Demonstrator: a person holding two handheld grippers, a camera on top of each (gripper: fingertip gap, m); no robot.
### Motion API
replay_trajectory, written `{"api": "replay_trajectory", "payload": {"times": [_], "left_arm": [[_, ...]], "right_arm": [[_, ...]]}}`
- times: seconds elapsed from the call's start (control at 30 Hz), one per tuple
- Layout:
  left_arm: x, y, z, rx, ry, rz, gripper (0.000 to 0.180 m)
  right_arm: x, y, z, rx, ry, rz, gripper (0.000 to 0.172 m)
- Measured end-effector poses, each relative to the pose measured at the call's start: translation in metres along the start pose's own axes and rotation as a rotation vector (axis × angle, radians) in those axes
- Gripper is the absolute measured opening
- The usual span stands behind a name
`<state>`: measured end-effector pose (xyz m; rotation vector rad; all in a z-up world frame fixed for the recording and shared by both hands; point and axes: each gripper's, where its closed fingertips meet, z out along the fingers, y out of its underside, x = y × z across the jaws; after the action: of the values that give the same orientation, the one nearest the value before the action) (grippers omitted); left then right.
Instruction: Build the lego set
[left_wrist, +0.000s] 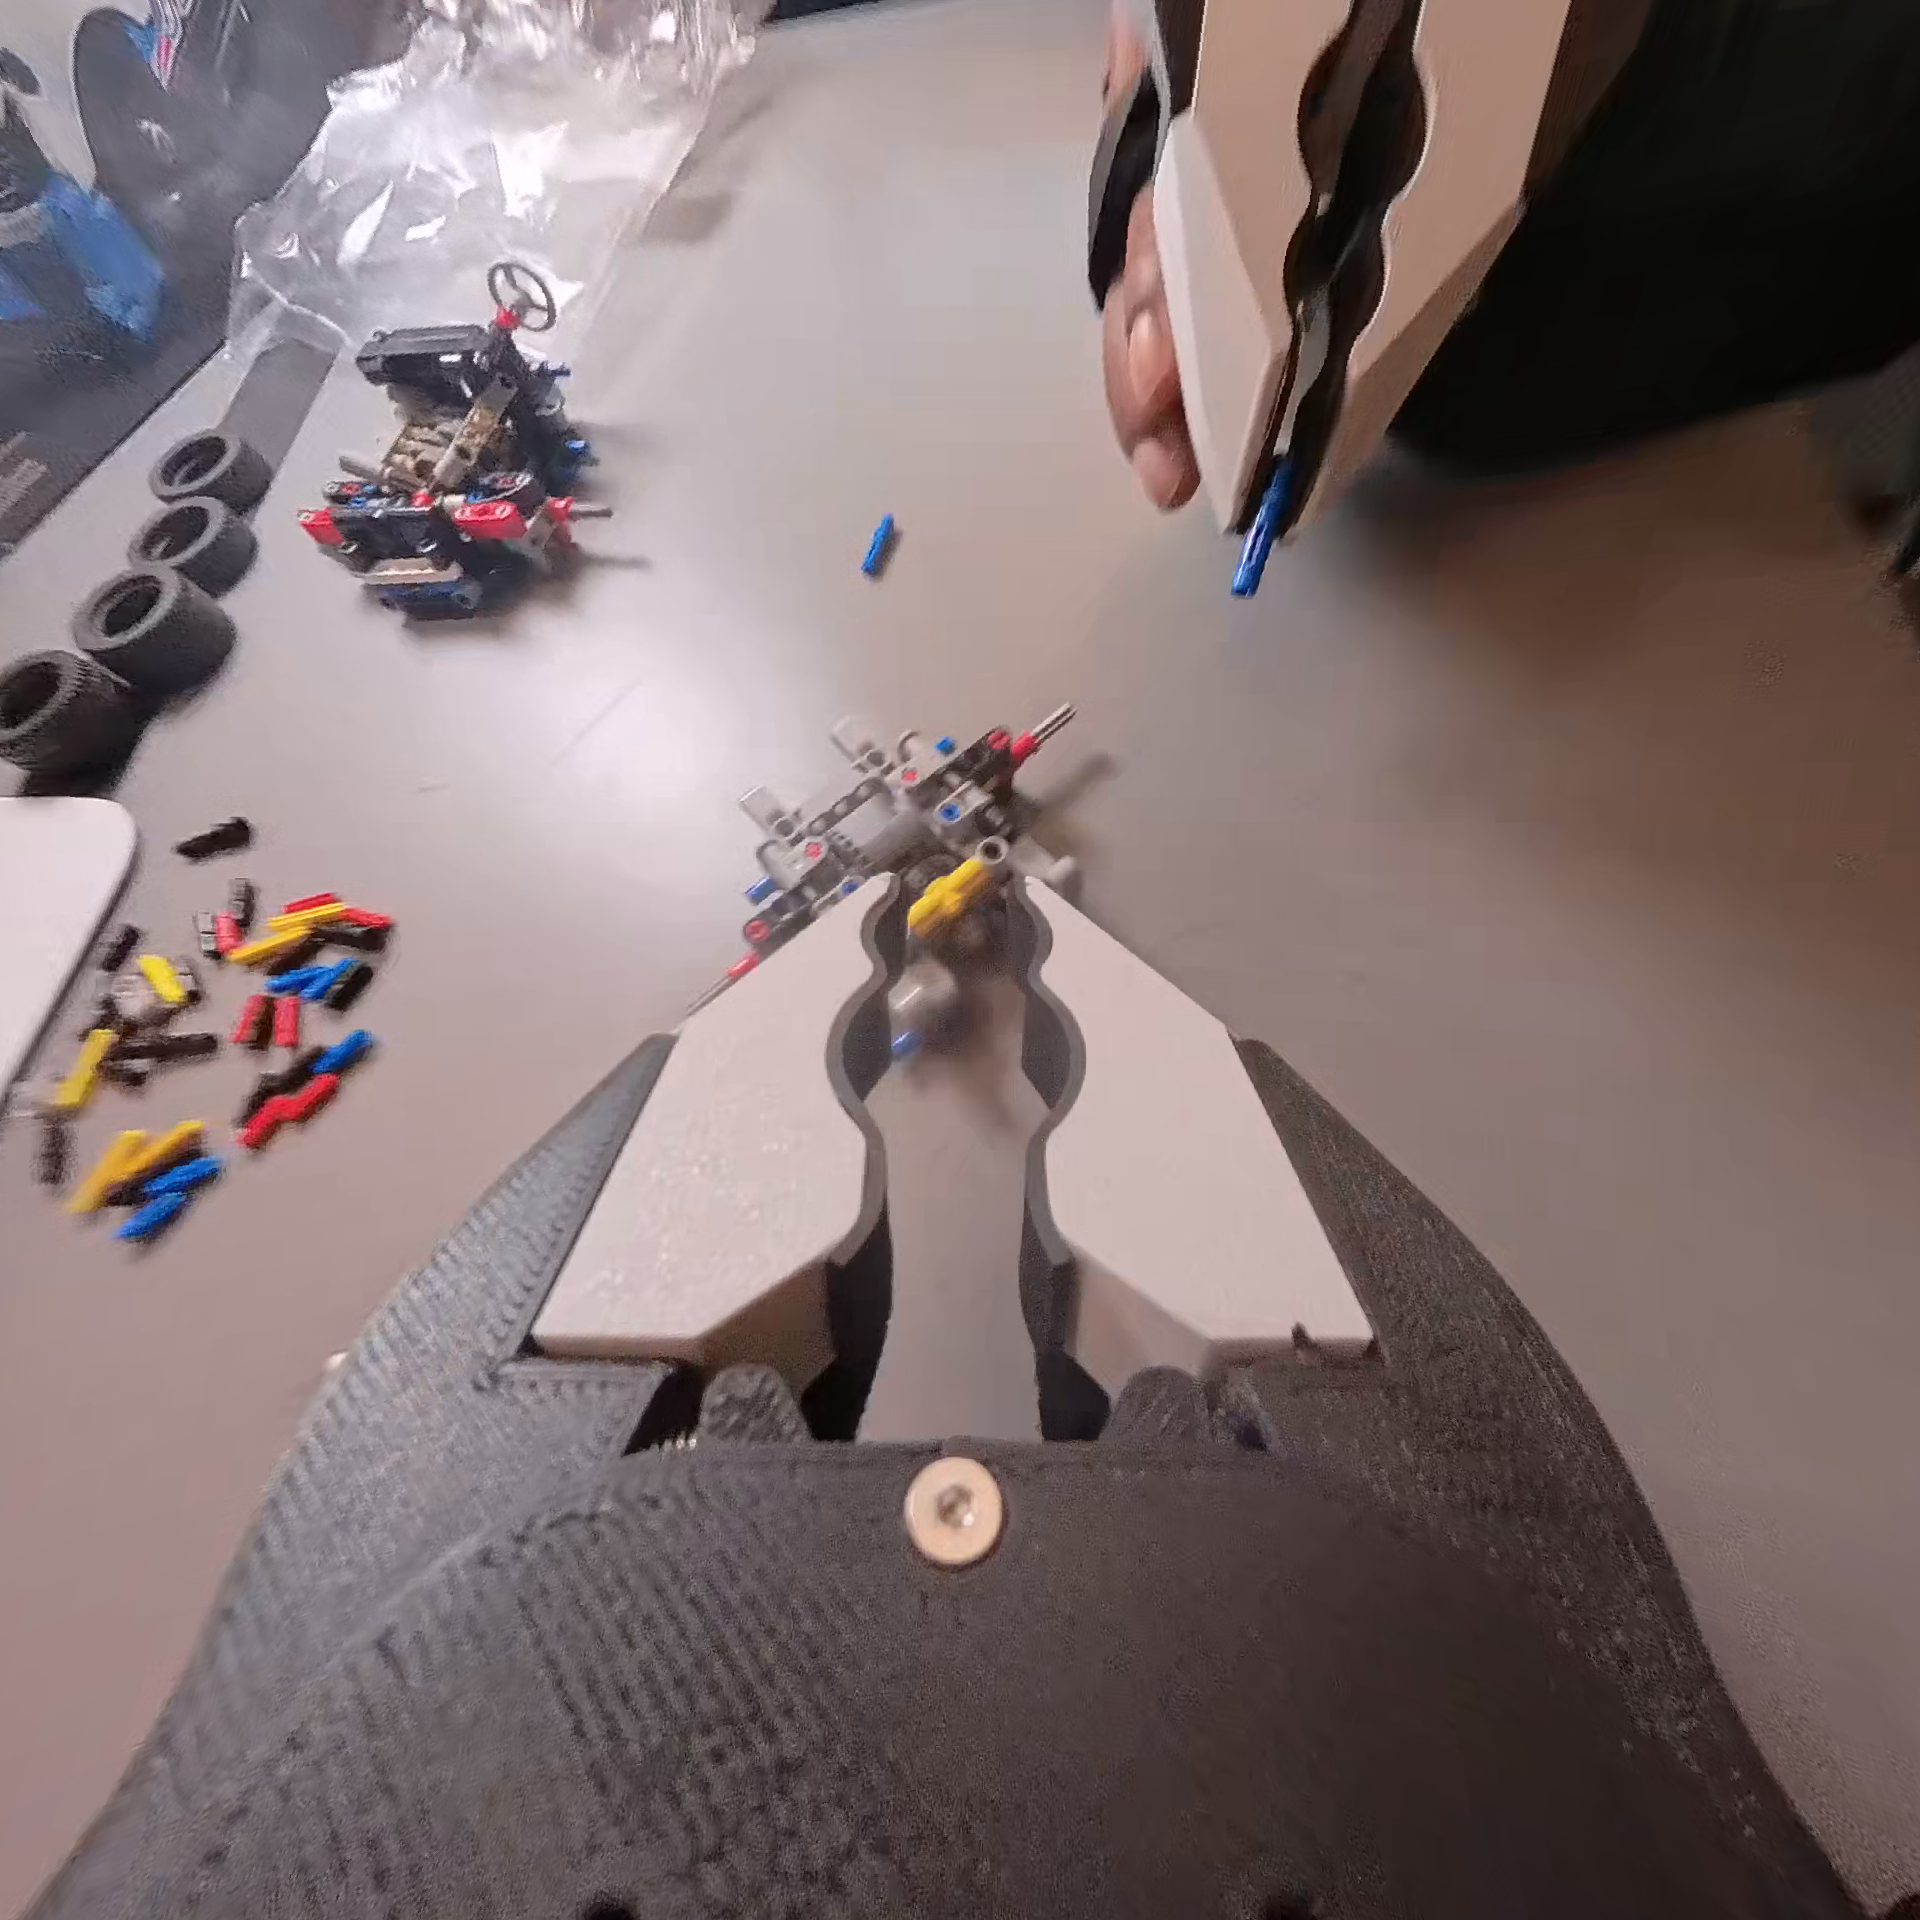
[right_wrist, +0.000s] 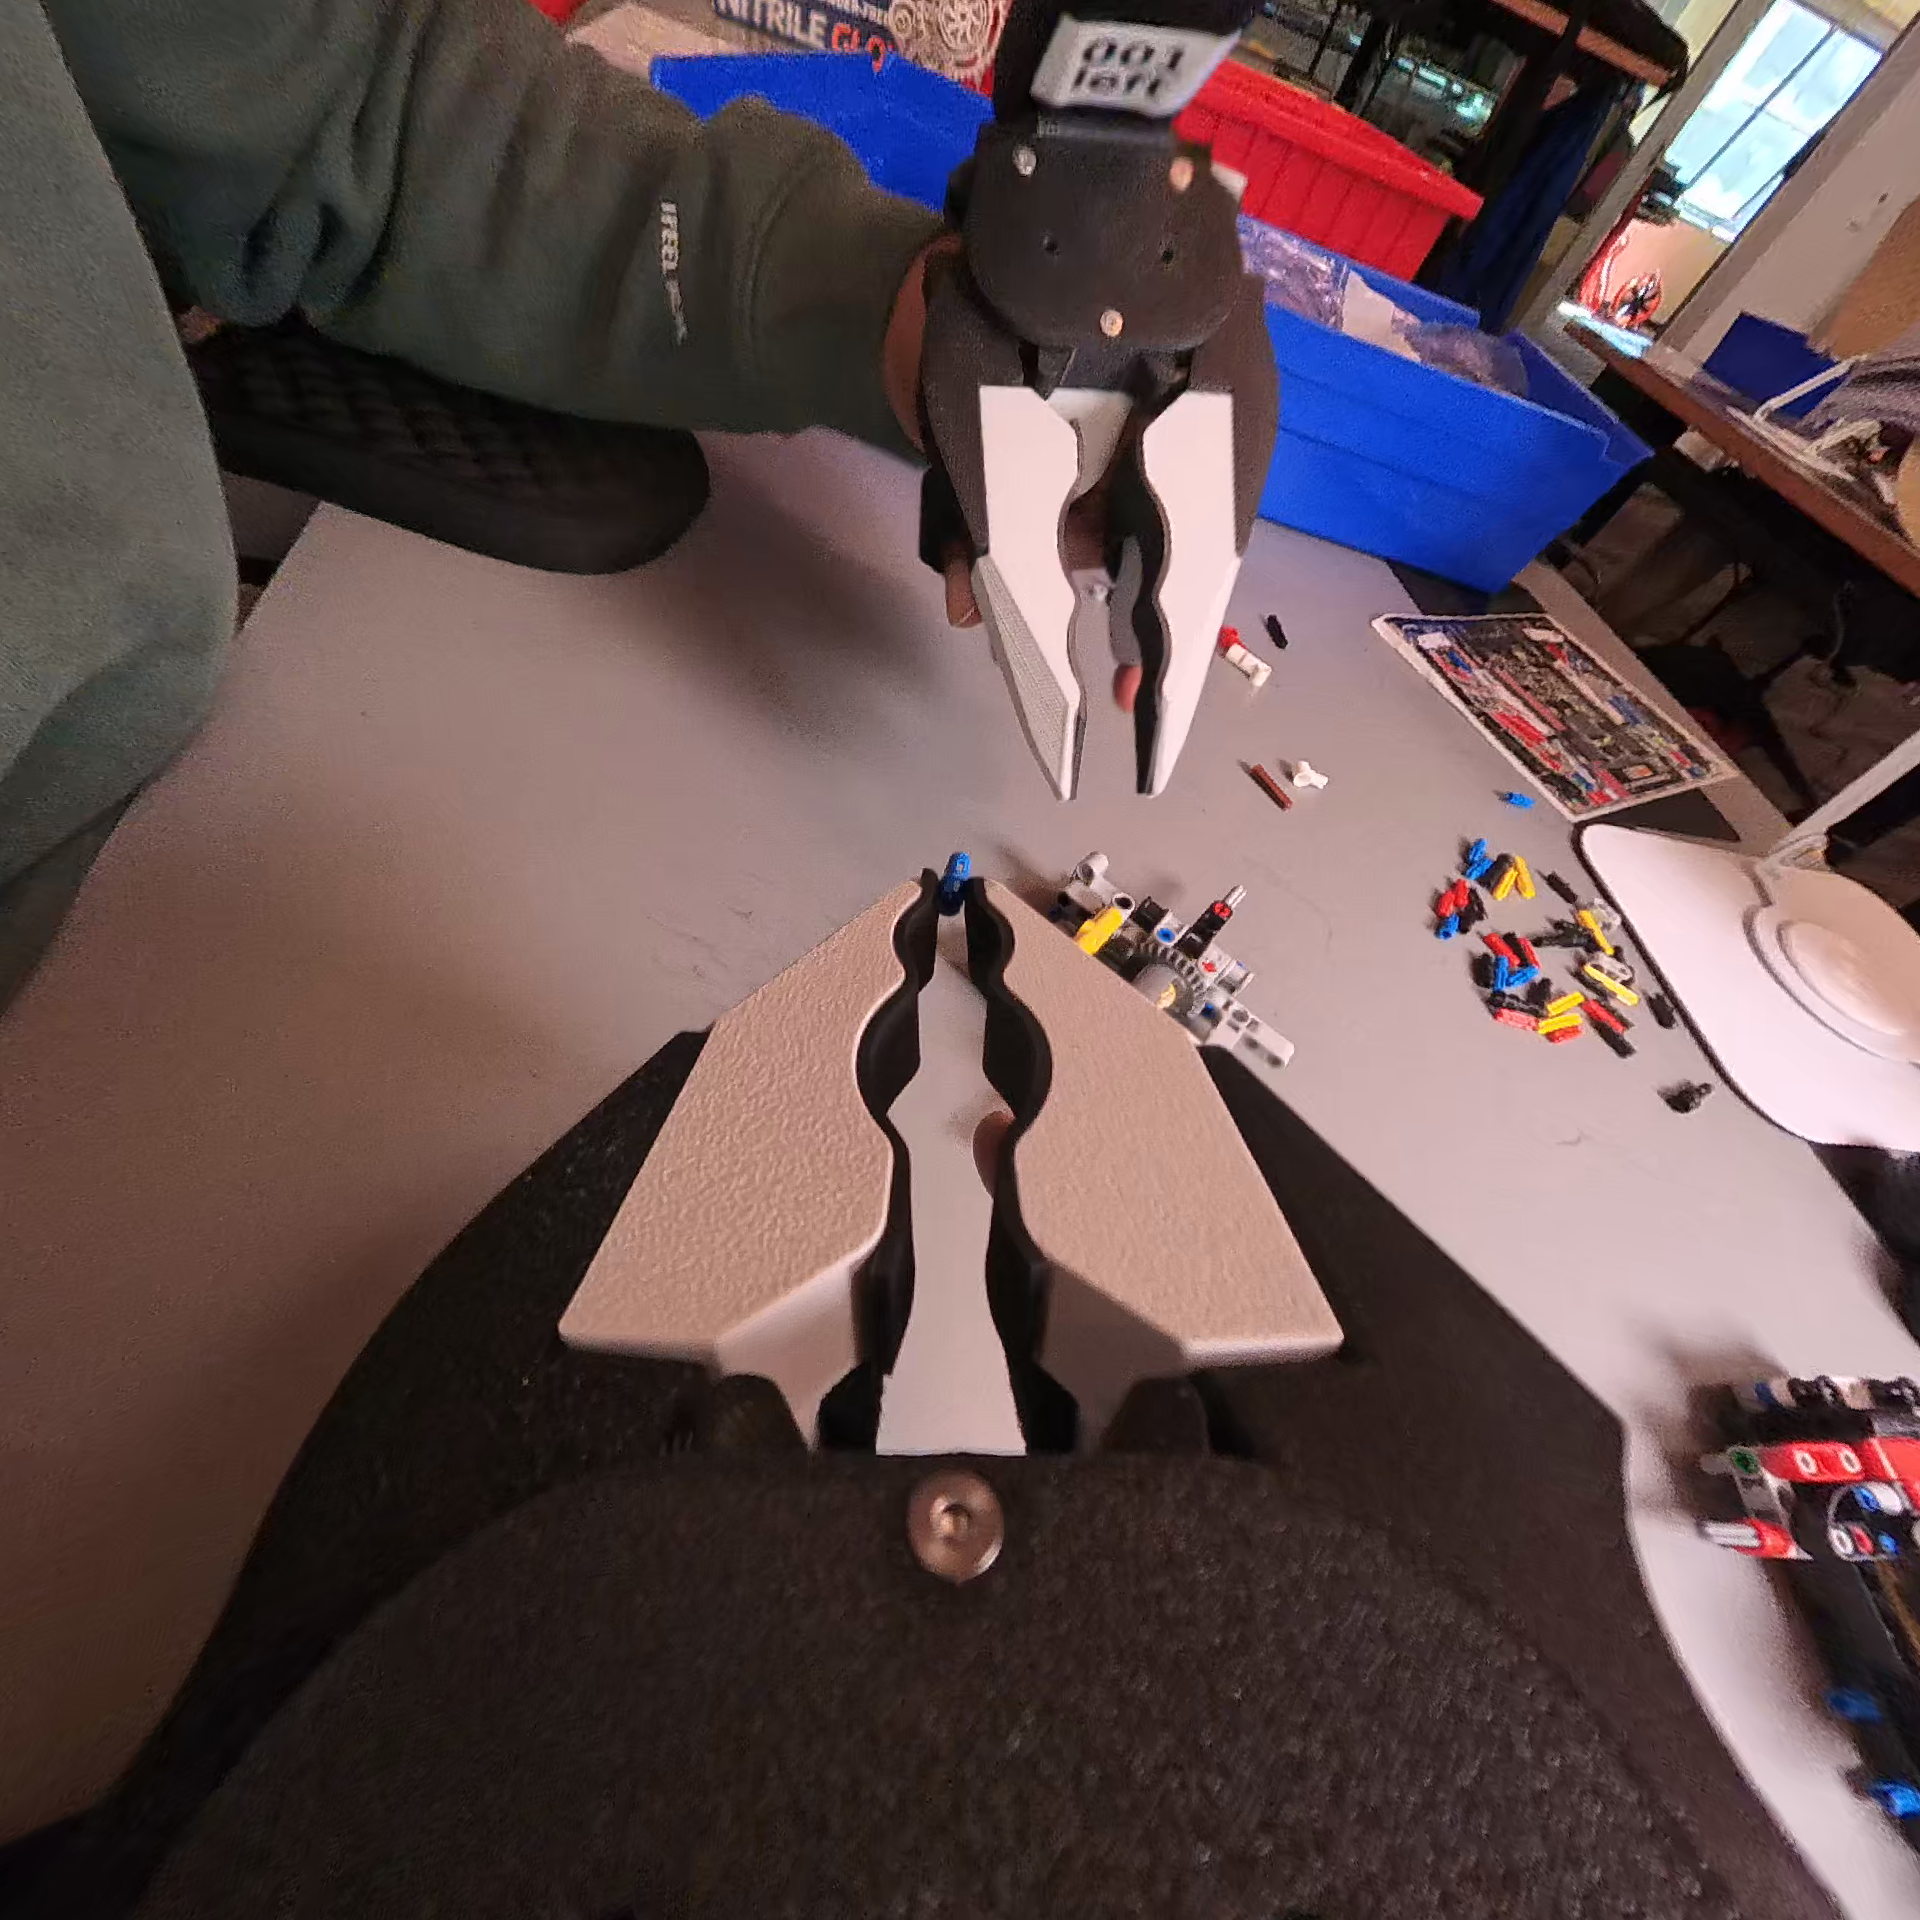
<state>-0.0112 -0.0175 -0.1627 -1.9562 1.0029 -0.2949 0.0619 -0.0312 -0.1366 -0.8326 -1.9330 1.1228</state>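
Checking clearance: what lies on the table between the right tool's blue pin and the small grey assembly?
Only bare table separates blue pin from grey assembly, per left wrist view.

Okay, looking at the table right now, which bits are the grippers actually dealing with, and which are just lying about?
In hand or at the fingertips:
- right hand-held gripper, pinching a small blue plastic pin
- left hand-held gripper, open above the small grey geared brick assembly

Lying about:
- larger black-and-red brick chassis
- four black rubber tyres
- scattered coloured pins
- loose blue pin
- crumpled clear bag
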Motion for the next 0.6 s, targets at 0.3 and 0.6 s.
{"api": "replay_trajectory", "payload": {"times": [0.3,0.6], "left_arm": [[-0.003,0.028,0.029,-0.4,0.111,0.418,0.016],[-0.014,0.023,0.037,-0.511,0.185,0.512,0.017]], "right_arm": [[-0.003,0.019,0.008,-0.056,-0.033,0.034,0.004],[-0.009,0.021,0.006,-0.06,-0.065,0.037,0.004]]}}
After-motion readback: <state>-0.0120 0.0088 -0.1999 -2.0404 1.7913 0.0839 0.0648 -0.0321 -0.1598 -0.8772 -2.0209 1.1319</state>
